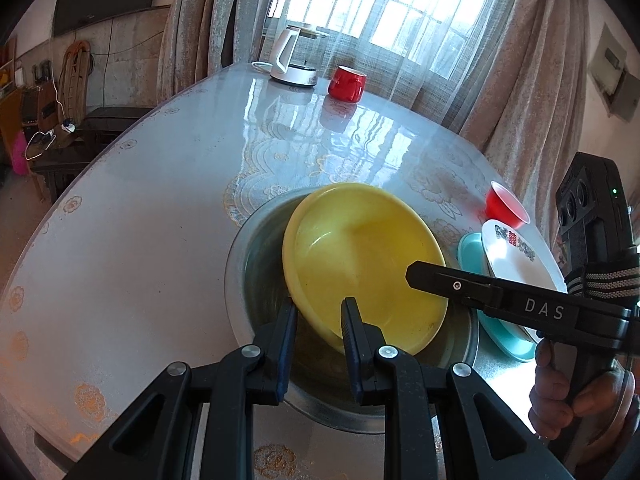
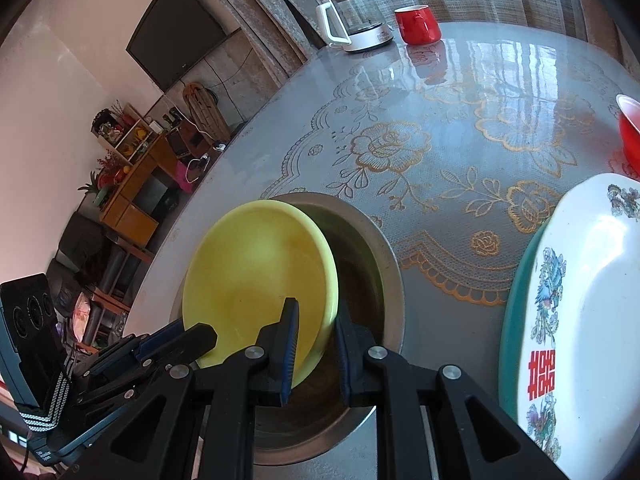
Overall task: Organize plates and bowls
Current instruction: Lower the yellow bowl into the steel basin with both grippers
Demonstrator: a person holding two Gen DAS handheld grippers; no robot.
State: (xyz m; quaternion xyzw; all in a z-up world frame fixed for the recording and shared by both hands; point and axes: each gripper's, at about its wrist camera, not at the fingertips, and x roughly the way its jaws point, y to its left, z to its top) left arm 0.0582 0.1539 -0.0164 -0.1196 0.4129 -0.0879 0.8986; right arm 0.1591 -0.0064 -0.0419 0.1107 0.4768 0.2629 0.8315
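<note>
A yellow plate [image 1: 360, 264] leans tilted inside a steel basin [image 1: 240, 256] on the table. My left gripper [image 1: 320, 320] straddles the plate's near rim, one finger on each side; the jaws are close but a gap shows around the rim. My right gripper [image 2: 316, 320] straddles the same yellow plate [image 2: 256, 276] at its right rim over the basin [image 2: 384, 248]; it also shows in the left wrist view [image 1: 412, 272]. A white patterned plate [image 2: 580, 312] lies on a teal plate [image 2: 516, 288] to the right. A red bowl [image 1: 506, 204] stands behind them.
A white kettle [image 1: 292, 56] and a red mug [image 1: 347, 83] stand at the table's far edge by the curtained window. The table [image 1: 140, 240] has a glossy lace-patterned cover. Furniture and a wall television [image 2: 176, 32] lie beyond the left edge.
</note>
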